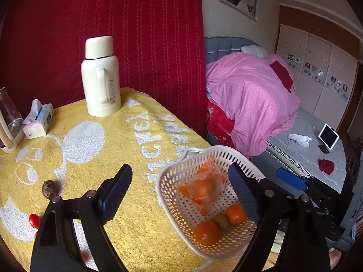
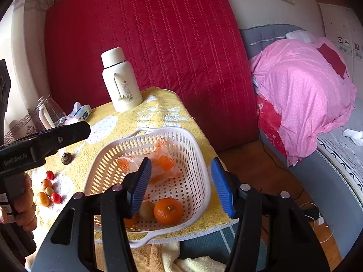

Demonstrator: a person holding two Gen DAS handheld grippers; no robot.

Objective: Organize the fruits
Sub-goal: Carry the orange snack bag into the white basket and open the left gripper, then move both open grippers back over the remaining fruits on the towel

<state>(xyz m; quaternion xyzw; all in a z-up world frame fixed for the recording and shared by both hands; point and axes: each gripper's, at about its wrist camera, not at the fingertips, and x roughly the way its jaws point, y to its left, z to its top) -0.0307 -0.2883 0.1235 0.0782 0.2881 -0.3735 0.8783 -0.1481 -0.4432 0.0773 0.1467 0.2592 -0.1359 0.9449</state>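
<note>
Basket [image 2: 195, 181]: two oranges [image 2: 168, 210], one bagged; left gripper [image 1: 181, 195] wide, empty; right gripper [image 2: 181, 185] half-open, empty

- A cream thermos flask [image 1: 101, 77] stands upright at the back of the yellow towel [image 1: 127, 149].
- A tissue pack [image 1: 38, 120] lies near a glass jug [image 1: 9, 122].
- A pink quilt [image 1: 251, 104] is heaped on the bed.
- A tablet [image 1: 329, 136] stands propped on the mattress.

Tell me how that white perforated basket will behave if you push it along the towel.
The basket looks like thin plastic, so it is probably light and would slide or skew. The tangerine inside would likely roll. The basket sits near the towel edge, so a hard push might tip it off.
</note>
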